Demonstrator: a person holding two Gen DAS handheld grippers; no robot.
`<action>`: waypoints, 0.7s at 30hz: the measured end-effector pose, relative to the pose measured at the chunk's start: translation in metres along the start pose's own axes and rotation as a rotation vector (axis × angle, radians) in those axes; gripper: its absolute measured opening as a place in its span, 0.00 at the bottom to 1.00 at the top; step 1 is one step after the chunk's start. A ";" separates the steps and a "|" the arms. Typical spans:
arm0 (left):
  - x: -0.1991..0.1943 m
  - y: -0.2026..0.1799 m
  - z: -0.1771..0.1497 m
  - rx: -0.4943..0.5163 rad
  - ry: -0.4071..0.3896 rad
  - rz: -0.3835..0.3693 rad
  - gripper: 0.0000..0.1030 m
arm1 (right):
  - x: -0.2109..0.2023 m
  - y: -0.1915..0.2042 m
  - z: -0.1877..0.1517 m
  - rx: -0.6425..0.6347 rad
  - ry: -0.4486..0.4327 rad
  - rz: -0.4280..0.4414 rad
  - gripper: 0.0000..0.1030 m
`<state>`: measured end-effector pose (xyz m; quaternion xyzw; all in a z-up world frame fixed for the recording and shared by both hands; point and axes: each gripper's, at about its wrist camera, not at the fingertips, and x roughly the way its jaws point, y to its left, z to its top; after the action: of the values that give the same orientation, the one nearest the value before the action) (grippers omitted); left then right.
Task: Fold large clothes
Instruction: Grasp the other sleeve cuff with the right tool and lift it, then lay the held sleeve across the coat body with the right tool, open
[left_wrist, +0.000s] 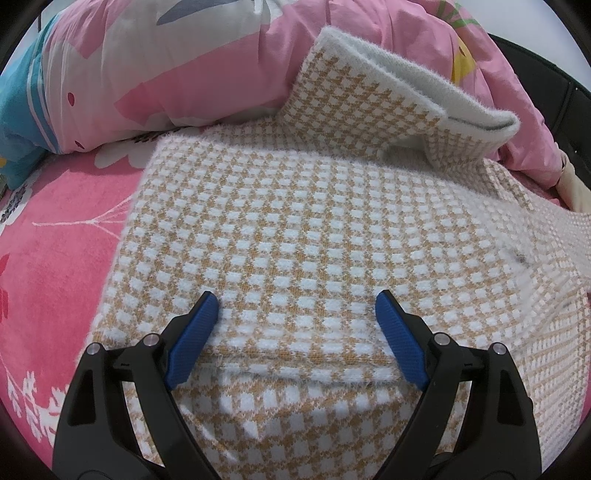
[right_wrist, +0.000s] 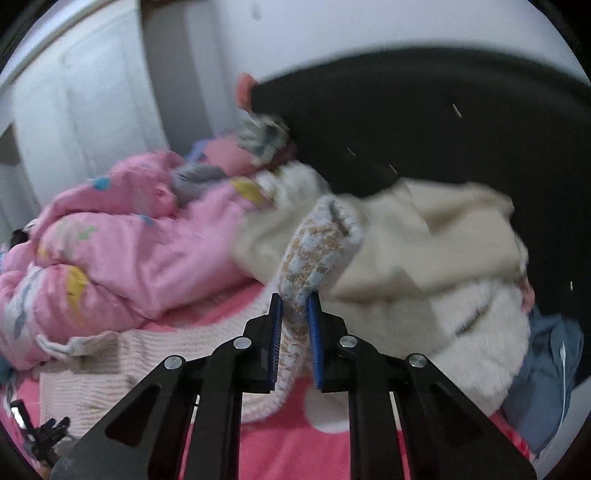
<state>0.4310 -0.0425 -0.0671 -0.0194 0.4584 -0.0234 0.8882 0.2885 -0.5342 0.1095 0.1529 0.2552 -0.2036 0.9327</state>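
In my left wrist view, a rumpled pink floral quilt filled the upper left of the frame, and a deep pink plush bedsheet ran down the left side. My left gripper stood wide open at the bottom centre, holding nothing, its blue pads hovering over the fuzzy tan-and-white houndstooth knit sweater. The sweater lay folded across the middle, a white-cuffed sleeve lifted at upper right.

In my right wrist view, blurred, the quilt sat at left, a cream fleecy garment at right and a black headboard behind. My right gripper was clamped on a strip of the sweater, raised at the centre.
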 end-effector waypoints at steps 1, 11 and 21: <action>0.000 0.000 0.000 -0.006 -0.004 -0.008 0.81 | -0.007 0.011 0.003 -0.015 -0.018 0.027 0.13; -0.030 0.037 0.010 -0.123 -0.002 -0.083 0.76 | -0.070 0.166 0.011 -0.184 -0.101 0.417 0.07; -0.077 0.101 0.005 -0.209 -0.048 -0.102 0.67 | -0.081 0.376 -0.075 -0.450 0.006 0.780 0.06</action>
<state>0.3928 0.0629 -0.0078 -0.1356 0.4353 -0.0200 0.8898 0.3660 -0.1529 0.1595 0.0315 0.2189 0.2242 0.9491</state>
